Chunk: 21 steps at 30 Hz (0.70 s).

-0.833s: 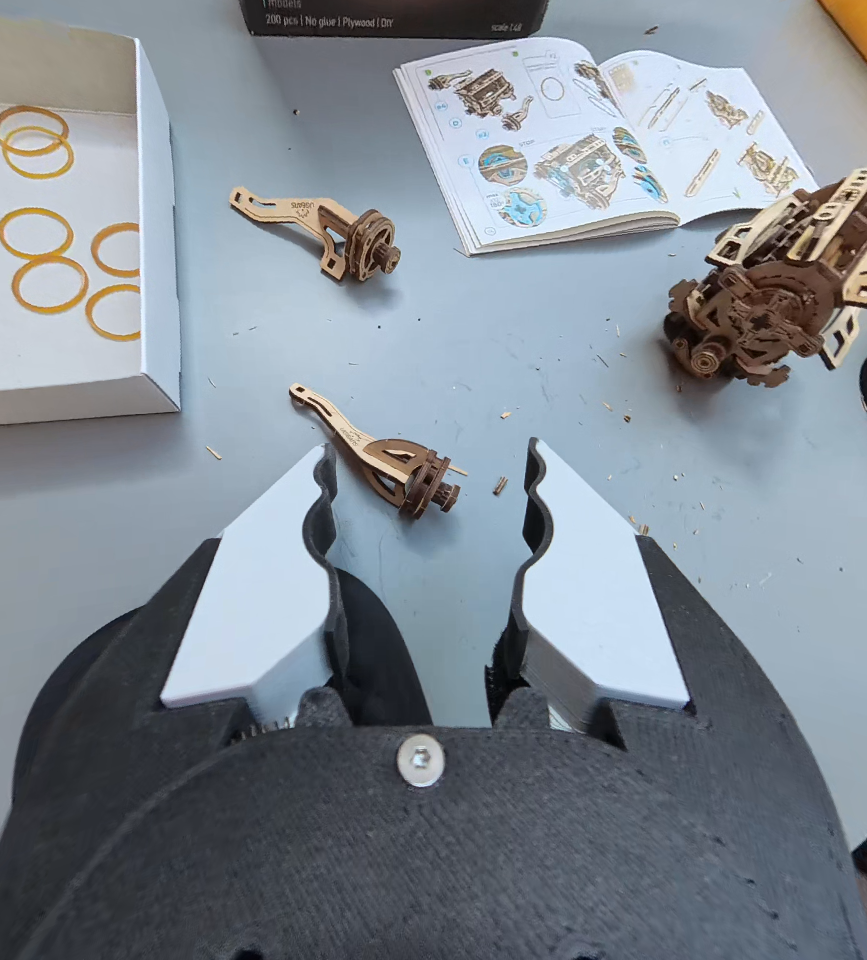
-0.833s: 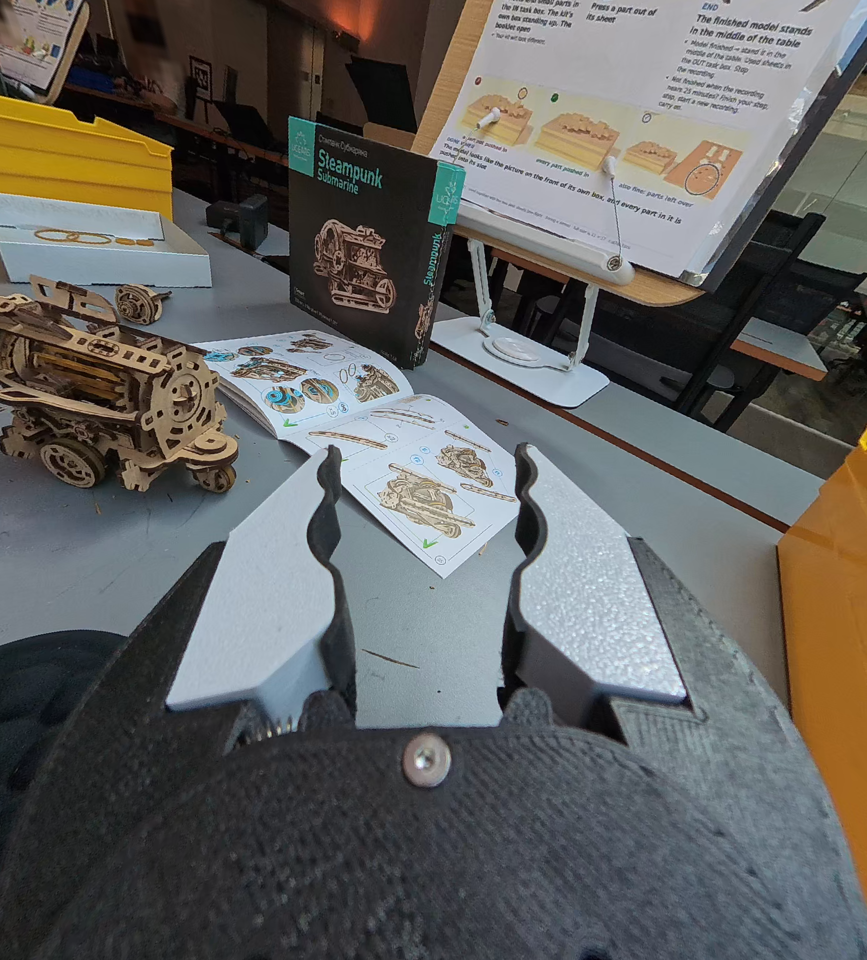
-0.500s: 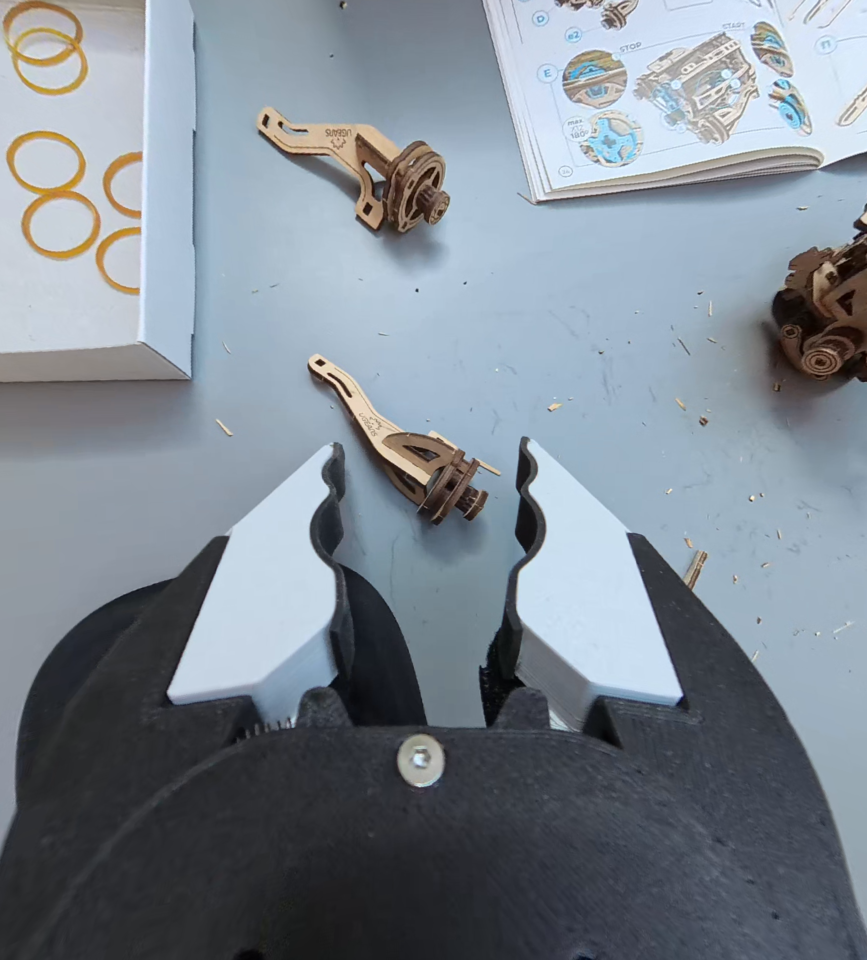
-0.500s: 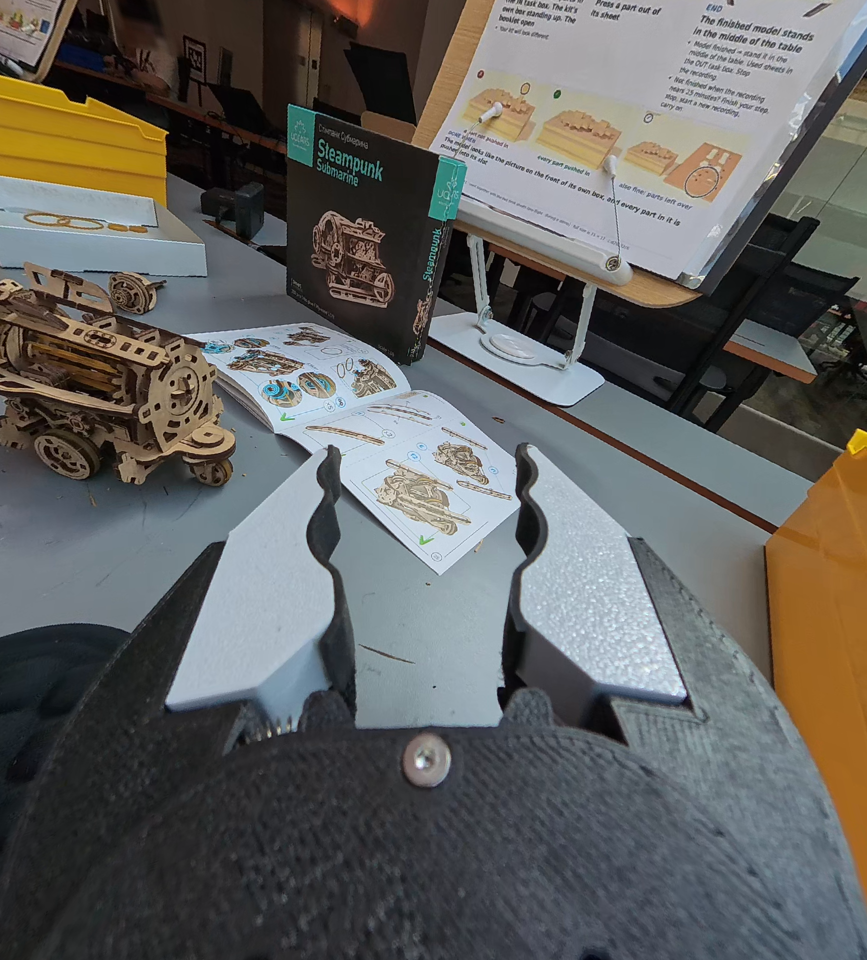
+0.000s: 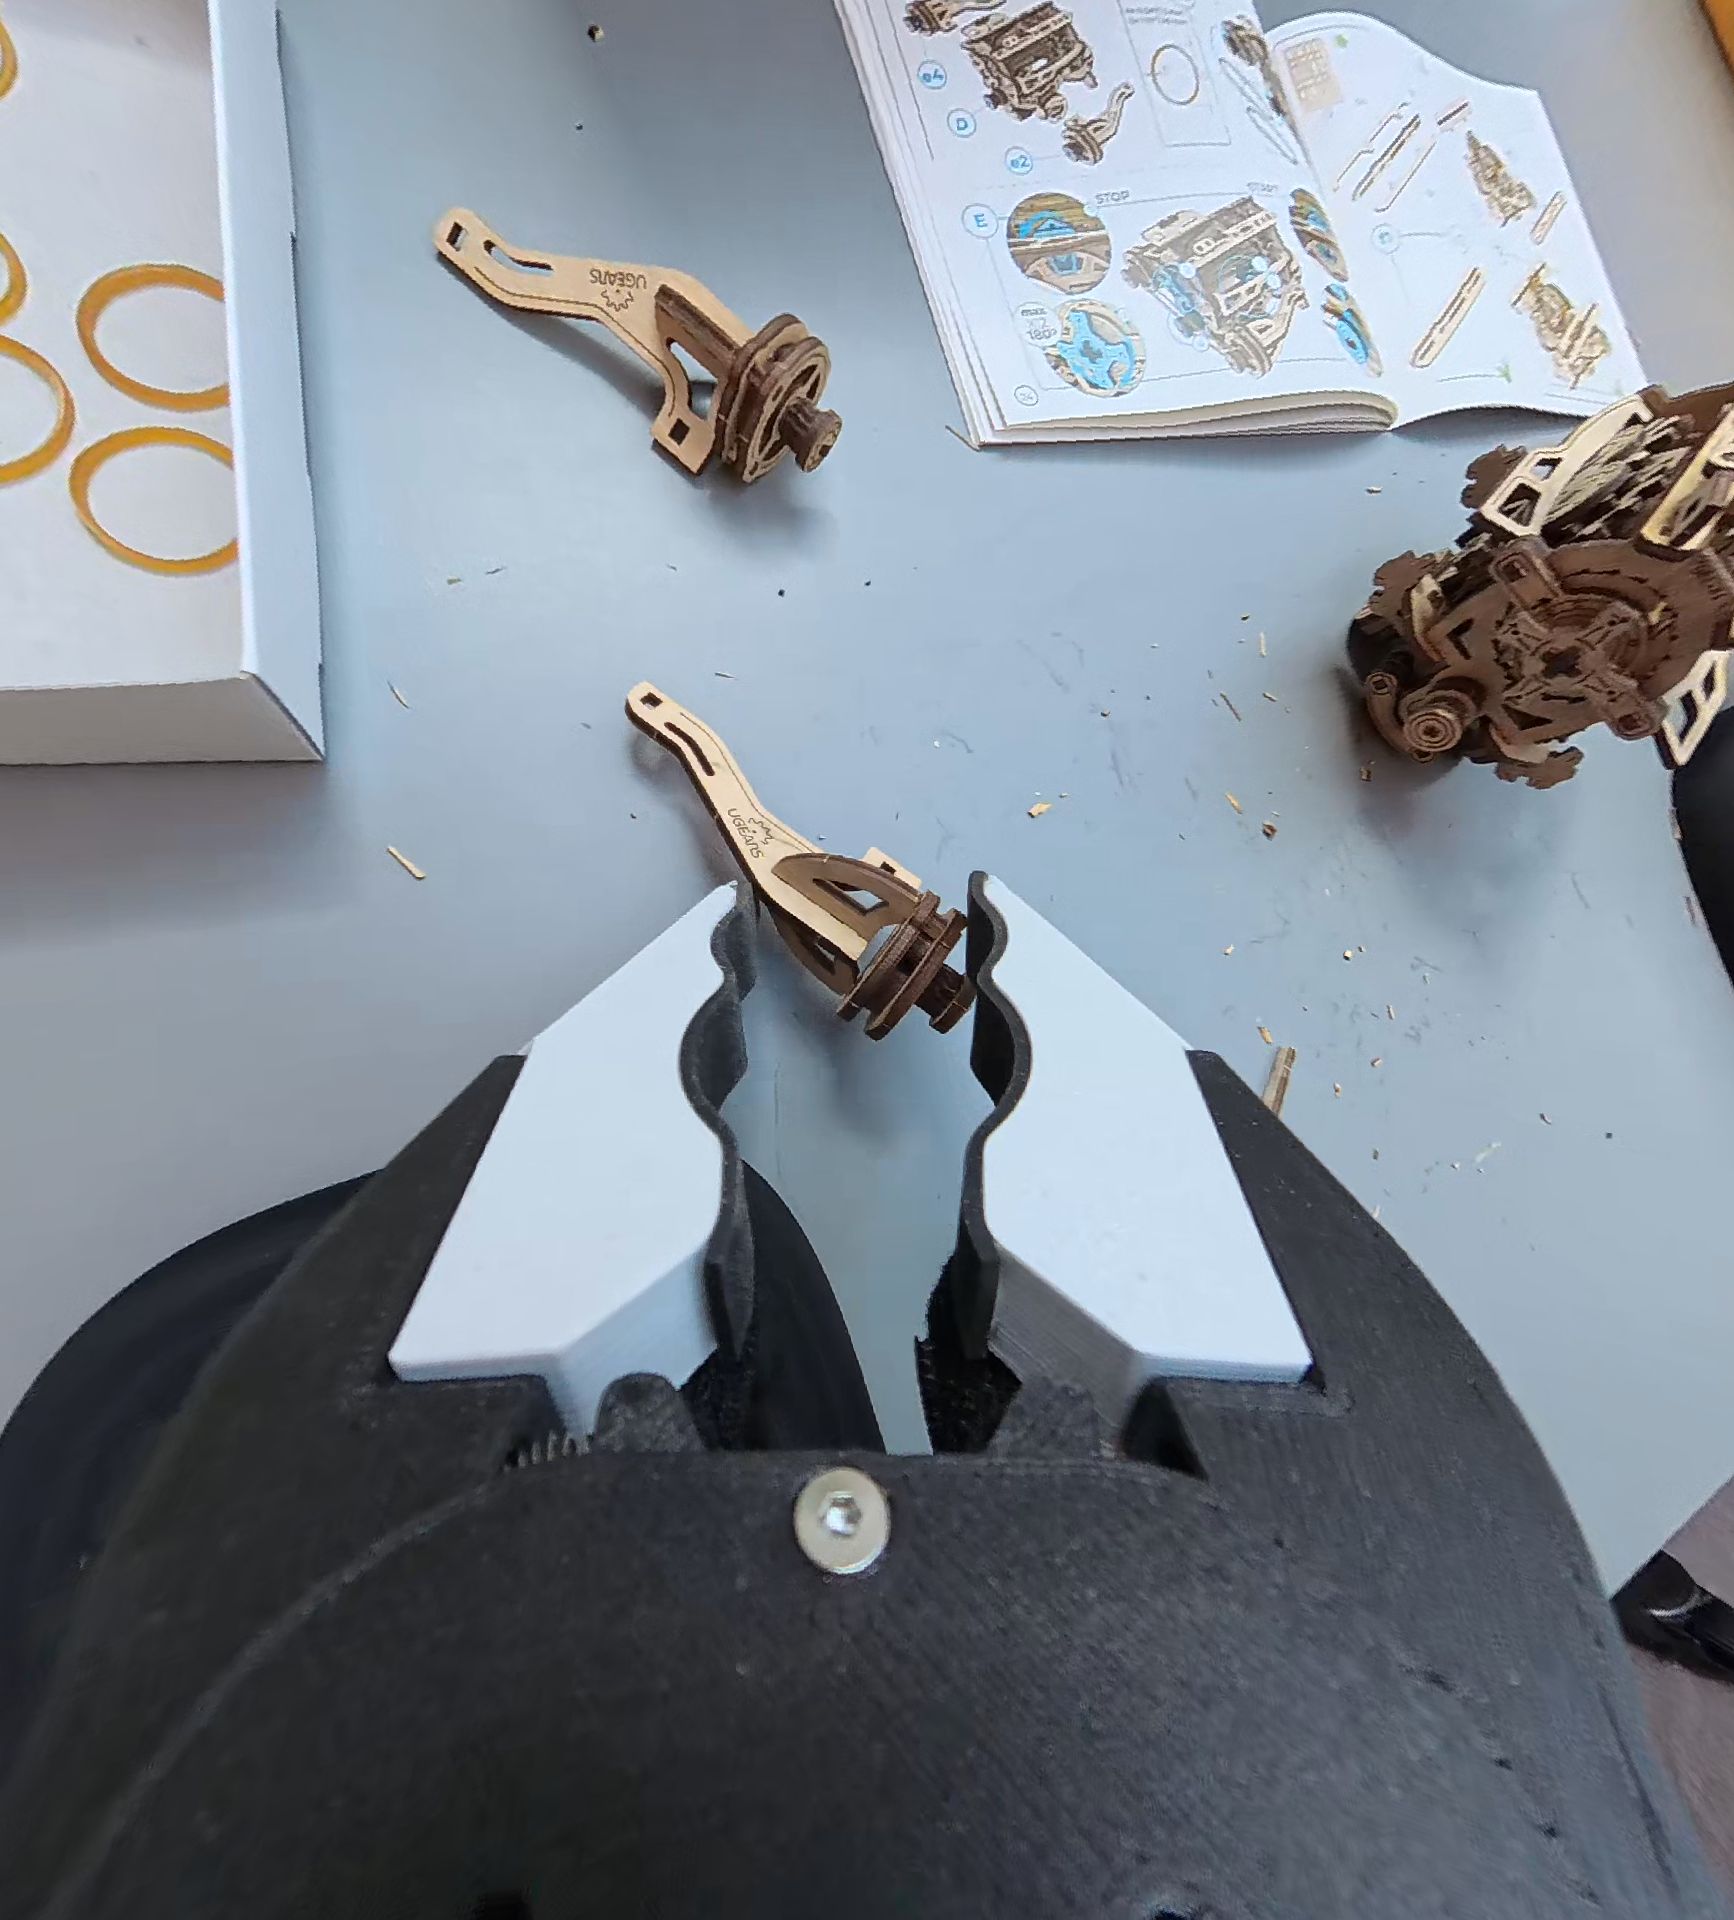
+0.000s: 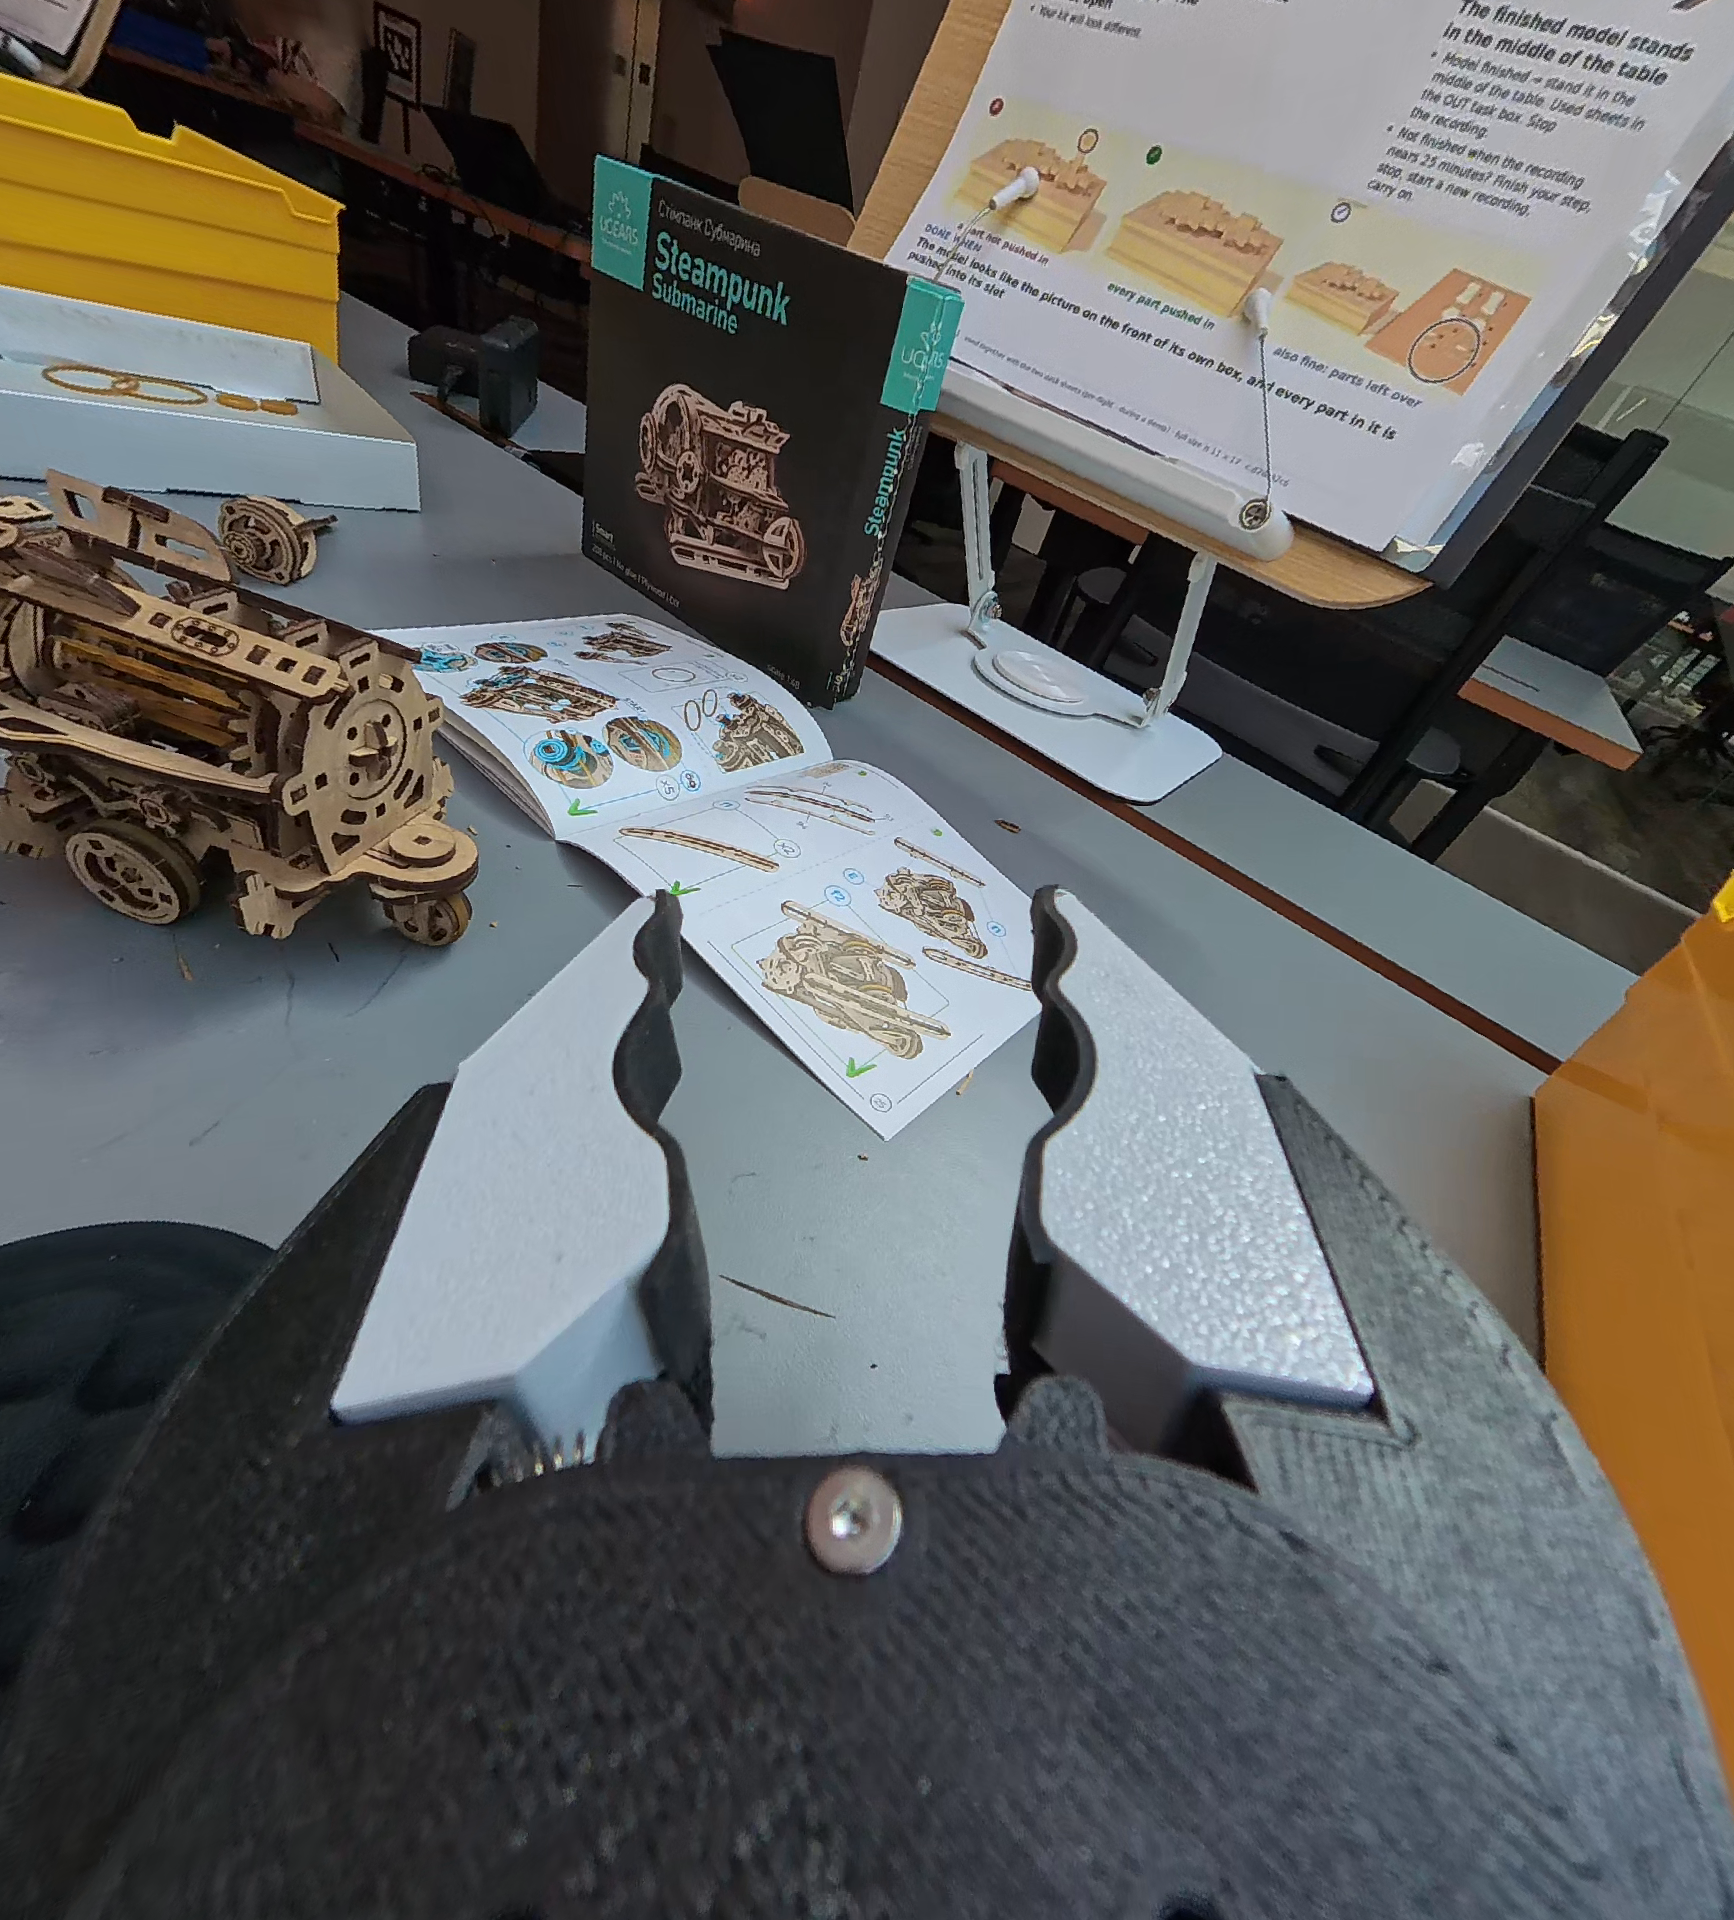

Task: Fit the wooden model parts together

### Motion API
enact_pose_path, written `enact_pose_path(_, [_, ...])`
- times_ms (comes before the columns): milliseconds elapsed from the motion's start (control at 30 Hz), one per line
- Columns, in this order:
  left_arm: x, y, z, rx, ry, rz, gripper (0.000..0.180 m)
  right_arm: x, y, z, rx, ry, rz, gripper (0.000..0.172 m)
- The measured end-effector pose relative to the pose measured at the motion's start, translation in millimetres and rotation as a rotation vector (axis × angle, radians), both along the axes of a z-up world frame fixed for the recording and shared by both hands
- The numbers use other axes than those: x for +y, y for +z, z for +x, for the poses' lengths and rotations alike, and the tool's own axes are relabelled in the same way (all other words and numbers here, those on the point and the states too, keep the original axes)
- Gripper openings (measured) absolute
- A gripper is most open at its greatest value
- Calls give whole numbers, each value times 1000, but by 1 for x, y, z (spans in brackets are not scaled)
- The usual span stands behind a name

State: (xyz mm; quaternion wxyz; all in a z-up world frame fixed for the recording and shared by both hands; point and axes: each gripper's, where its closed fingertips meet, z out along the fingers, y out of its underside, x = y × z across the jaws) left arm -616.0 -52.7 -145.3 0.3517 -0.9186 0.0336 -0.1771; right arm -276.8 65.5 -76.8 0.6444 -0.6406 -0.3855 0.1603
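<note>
Grey tabletop (image 5: 1050, 644): wooden lever piece (image 5: 801, 883) lies slantwise between the spread left tongs (image 5: 855, 906), unclamped; right tongs (image 6: 855, 906) gape empty.

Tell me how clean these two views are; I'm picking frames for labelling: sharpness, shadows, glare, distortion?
Left wrist view: sharp; the wooden lever part between the left tool tips and the sawdust specks read clearly, shadows soft. Right wrist view: foreground booklet crisp, dark background murky, mild sheen on the instruction sheet. Both: wide-angle bending at the edges.
</note>
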Motion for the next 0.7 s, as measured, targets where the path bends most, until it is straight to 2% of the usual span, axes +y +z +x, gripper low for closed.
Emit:
enact_pose_path(167, [-3,29,20,-162,-128,71,39,-2,-2,-6,-2,20,-9,67])
enact_pose_path(267, [5,70,36,-261,-279,154,39,-5,3,-14,28,58,-7,67])
enact_pose_path(333, [16,105,46,-271,-404,230,39,-6,16,-23,79,101,-12,67])
enact_pose_path(433, [32,149,67,-245,-628,289,39,-7,58,-46,165,206,-18,67])
enact_pose_path(533, [45,179,92,-222,-835,294,39,-11,110,-81,196,377,-26,67])
enact_pose_path(633, [71,192,108,-154,-915,361,39,-12,153,-114,159,531,-23,67])
enact_pose_path(700, [82,189,118,-147,-963,389,38,1,173,-129,124,539,33,69])
